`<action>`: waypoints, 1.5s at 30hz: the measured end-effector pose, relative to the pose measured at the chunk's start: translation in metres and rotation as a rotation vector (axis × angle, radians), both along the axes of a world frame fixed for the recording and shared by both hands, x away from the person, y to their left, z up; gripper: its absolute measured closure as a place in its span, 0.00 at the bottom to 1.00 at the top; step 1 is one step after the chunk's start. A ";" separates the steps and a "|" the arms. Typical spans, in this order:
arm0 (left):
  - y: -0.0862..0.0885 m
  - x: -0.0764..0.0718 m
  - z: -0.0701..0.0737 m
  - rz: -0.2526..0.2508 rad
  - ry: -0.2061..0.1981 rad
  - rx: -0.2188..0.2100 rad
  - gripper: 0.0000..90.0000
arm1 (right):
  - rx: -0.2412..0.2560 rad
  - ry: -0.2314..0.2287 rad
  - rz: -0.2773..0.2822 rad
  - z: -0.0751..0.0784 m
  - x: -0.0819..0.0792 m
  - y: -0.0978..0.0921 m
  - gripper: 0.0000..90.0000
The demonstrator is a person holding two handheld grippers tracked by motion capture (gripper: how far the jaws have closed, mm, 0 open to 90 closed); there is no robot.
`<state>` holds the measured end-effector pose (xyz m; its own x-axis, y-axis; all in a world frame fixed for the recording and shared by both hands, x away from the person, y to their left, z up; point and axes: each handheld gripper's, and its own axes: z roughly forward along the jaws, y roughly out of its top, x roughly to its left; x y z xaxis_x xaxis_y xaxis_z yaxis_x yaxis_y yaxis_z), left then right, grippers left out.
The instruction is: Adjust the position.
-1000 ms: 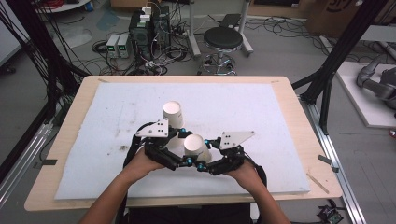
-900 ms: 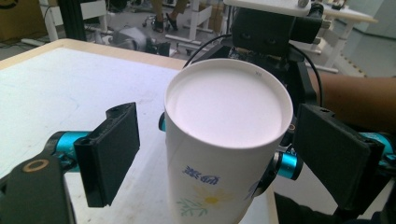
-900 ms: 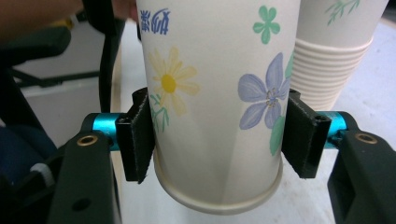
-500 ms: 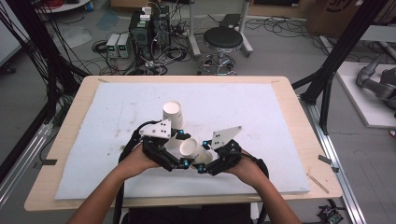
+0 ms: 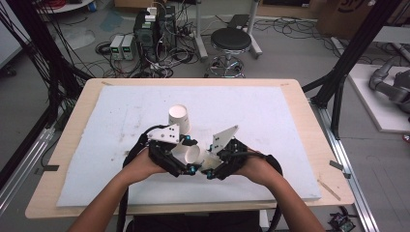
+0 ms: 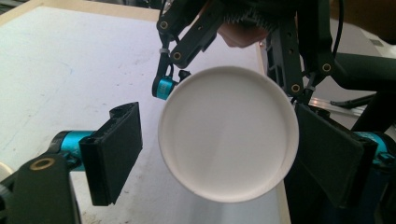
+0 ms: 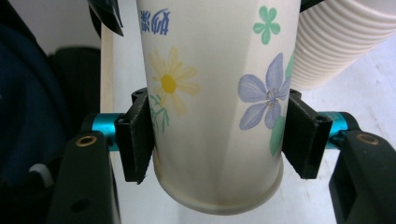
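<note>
A flowered paper cup lies tipped on its side between both grippers, low over the white mat. My right gripper is shut on its wall, one pad on each side. In the left gripper view the cup's round white end faces the camera. My left gripper stands open around that end, its left pad clear of the cup. In the high view, the cup, left gripper and right gripper meet near the mat's front centre. An upside-down stack of ribbed white cups stands just behind them.
The white foam mat covers most of the wooden table. The ribbed stack is close beside the held cup. Beyond the table's far edge stand a stool, electronics boxes and cables on the floor.
The held cup has tipped from upright onto its side. Both hands have drawn slightly nearer the front edge and the right gripper has rolled over.
</note>
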<state>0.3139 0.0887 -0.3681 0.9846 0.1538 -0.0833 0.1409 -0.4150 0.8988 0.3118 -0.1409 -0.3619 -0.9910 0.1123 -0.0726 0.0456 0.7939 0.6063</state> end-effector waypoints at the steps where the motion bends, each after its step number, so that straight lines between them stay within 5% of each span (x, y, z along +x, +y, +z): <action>1: 0.000 0.000 0.000 -0.001 -0.001 0.006 0.21 | -0.020 0.004 0.006 0.001 0.000 0.002 0.39; 9: -0.002 0.001 -0.001 -0.005 0.001 0.045 0.25 | -0.140 -0.015 0.026 0.008 0.000 0.012 0.39; 23: -0.007 0.001 -0.005 -0.070 0.009 0.088 0.41 | -0.208 -0.007 0.055 0.004 -0.003 0.015 0.35; 26: -0.004 0.001 -0.003 -0.048 -0.001 0.073 0.41 | -0.143 -0.027 0.027 0.006 -0.002 0.009 0.17; 27: -0.002 0.001 -0.003 -0.036 -0.006 0.062 0.41 | -0.143 -0.027 0.027 0.006 -0.002 0.009 0.17; 29: 0.003 0.000 -0.002 -0.015 0.002 0.006 0.41 | -0.048 0.005 -0.029 0.009 -0.001 -0.004 0.17; 30: 0.005 0.000 -0.002 -0.007 0.004 -0.011 0.41 | -0.048 0.005 -0.029 0.009 -0.001 -0.004 0.17; 31: 0.008 -0.001 -0.002 0.003 0.002 -0.030 0.41 | 0.021 0.032 -0.058 0.009 -0.001 -0.013 0.17; 32: 0.010 -0.001 -0.003 0.010 0.005 -0.053 0.41 | 0.021 0.032 -0.058 0.009 -0.001 -0.013 0.17; 36: 0.019 -0.002 -0.008 0.032 0.008 -0.134 0.41 | 0.146 0.065 -0.087 0.007 -0.002 -0.031 0.17; 37: 0.020 -0.003 -0.009 0.034 0.009 -0.155 0.41 | 0.212 0.065 -0.095 0.006 -0.003 -0.038 0.17; 38: 0.022 -0.003 -0.010 0.039 0.004 -0.172 0.41 | 0.212 0.065 -0.095 0.006 -0.003 -0.038 0.17; 45: 0.027 -0.007 -0.017 0.051 -0.032 -0.260 0.41 | 0.419 -0.005 -0.133 -0.001 -0.014 -0.054 0.17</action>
<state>0.3069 0.1159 -0.3852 0.9789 0.1807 -0.0959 0.1259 -0.1622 0.9787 0.2983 -0.1952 -0.3626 -0.9658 0.2593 0.0020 0.1271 0.4666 0.8753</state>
